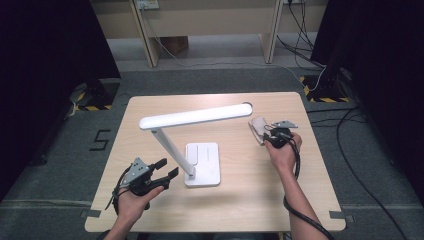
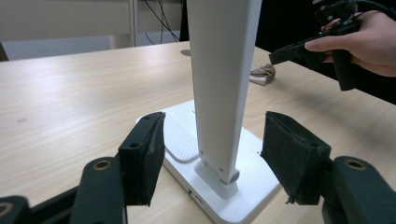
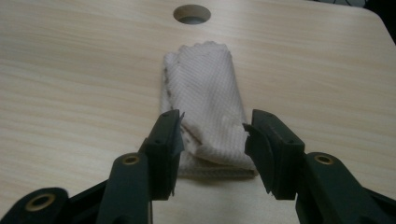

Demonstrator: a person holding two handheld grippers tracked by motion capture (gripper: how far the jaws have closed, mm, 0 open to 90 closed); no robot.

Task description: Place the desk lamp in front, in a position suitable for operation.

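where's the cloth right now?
In the high view the folded cloth lies on the table's right side, just past the lamp head's right end. The open right gripper straddles its near end.

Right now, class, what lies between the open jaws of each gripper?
Left gripper: the lamp stem, untouched, in its own view. Right gripper: the folded cloth, near end, in its own view.

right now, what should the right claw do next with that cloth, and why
Probably ease forward and down, then close on the cloth. The right claw is open, its pads on either side of the folded cloth's near end but not pressing it, and the cloth lies flat on the table. The left claw is open around the lamp post, seemingly ready to steady it.
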